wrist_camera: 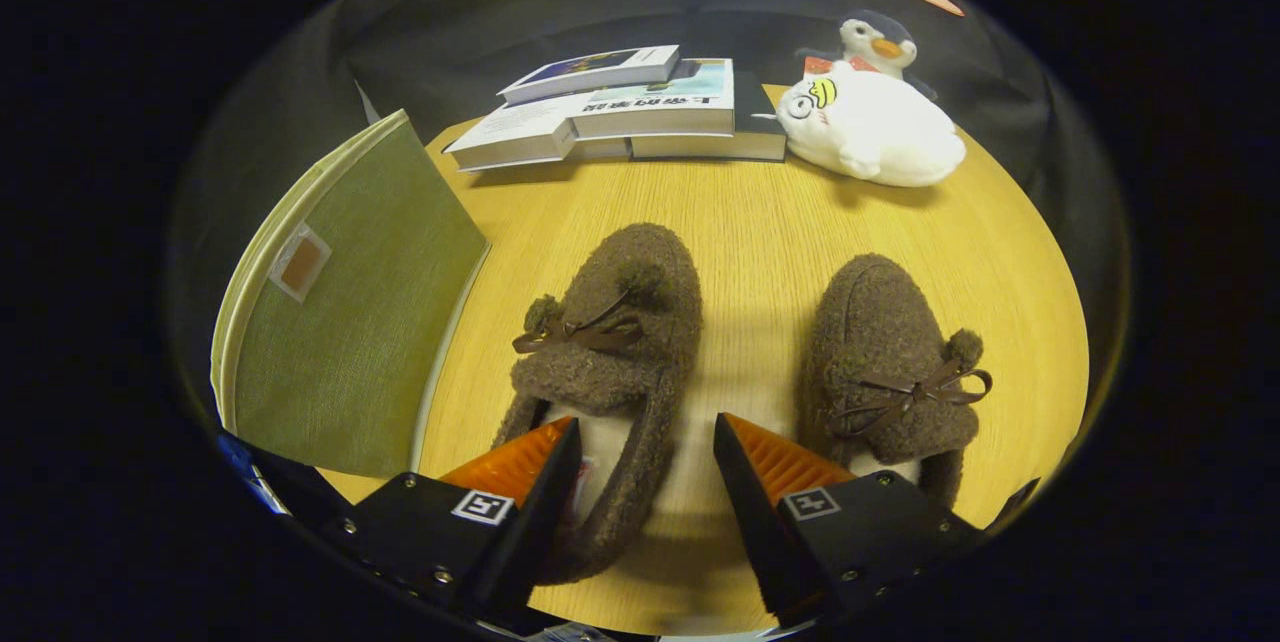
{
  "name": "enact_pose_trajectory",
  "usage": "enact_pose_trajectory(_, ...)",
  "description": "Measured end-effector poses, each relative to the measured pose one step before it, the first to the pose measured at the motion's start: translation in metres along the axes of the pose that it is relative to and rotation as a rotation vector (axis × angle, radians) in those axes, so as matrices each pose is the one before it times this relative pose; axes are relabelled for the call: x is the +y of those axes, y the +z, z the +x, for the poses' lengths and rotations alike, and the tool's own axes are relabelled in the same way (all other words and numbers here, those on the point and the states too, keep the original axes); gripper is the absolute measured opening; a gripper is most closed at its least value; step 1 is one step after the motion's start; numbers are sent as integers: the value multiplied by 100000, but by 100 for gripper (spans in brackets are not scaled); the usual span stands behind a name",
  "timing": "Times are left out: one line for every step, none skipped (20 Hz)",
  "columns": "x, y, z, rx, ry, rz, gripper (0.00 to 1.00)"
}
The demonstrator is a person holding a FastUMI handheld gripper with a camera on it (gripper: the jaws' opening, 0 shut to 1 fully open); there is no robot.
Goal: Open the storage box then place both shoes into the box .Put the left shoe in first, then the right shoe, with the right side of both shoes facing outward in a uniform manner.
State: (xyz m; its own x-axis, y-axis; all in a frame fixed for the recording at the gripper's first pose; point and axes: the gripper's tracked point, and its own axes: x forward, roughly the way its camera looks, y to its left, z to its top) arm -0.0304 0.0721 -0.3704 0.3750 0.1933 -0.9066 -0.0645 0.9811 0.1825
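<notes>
Gripper (645, 452) is spread w/ nothing held, fingers straddling the left shoe's (610, 342) heel-side wall on the wooden table (750, 212) beside the green storage box (350, 312), right shoe (890, 362) just ahead; fuzzy slippers look light, soft, squashy, so pinching the collar rim seems best.
</notes>
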Motion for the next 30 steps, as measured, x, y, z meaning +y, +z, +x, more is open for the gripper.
enact_pose_trajectory(-2, 77, 118, 597, 100, 1325, 79)
enact_pose_trajectory(-2, 120, 161, -138, 123, 1338, 79)
enact_pose_trajectory(171, 170, 133, -722, 204, 2283, 69)
enact_pose_trajectory(97, -81, 188, 450, 121, 1538, 59)
enact_pose_trajectory(195, -102, 173, 407, -93, 1737, 49)
enact_pose_trajectory(65, 8, -17, 147, -444, 1236, 40)
enact_pose_trajectory(8, -30, -154, -46, -55, 90, 37)
enact_pose_trajectory(-671, 541, -105, -2335, -2143, 2497, 37)
enact_pose_trajectory(228, -192, 202, 1730, 20, 1989, 9)
enact_pose_trajectory(16, -133, -182, 354, 338, 1222, 9)
enact_pose_trajectory(-277, 288, -177, -898, -738, 1330, 9)
enact_pose_trajectory(167, 440, -306, -1382, -189, 2688, 5)
enact_pose_trajectory(256, -128, 53, 1353, 1170, 2343, 0)
enact_pose_trajectory(249, 170, -327, 346, 2170, 2875, 0)
enact_pose_trajectory(598, 168, -352, 392, 2384, 2240, 0)
enact_pose_trajectory(404, 538, -492, -568, 1804, 2620, 0)
enact_pose_trajectory(551, 524, -446, -829, 1358, 1938, 0)
enact_pose_trajectory(455, 489, -578, -934, 1068, 1511, 0)
enact_pose_trajectory(591, 522, -511, -937, 1017, 1346, 0)
enact_pose_trajectory(701, 524, -567, -678, 1197, 916, 0)
enact_pose_trajectory(676, 503, -602, -822, 958, 761, 0)
enact_pose_trajectory(704, 468, -604, -853, 900, 350, 0)
enact_pose_trajectory(727, 460, -609, -882, 964, 418, 0)
enact_pose_trajectory(841, 347, -535, -635, 1211, 275, 0)
enact_pose_trajectory(791, 301, -506, -627, 1133, 167, 0)
enact_pose_trajectory(792, 379, -540, -743, 890, 72, 0)
enact_pose_trajectory(812, 347, -484, -815, 942, -165, 0)
enact_pose_trajectory(842, 334, -428, -638, 948, 242, 0)
enact_pose_trajectory(826, 253, -421, -237, 1051, 450, 0)
enact_pose_trajectory(973, 153, -305, -361, 1290, 448, 0)
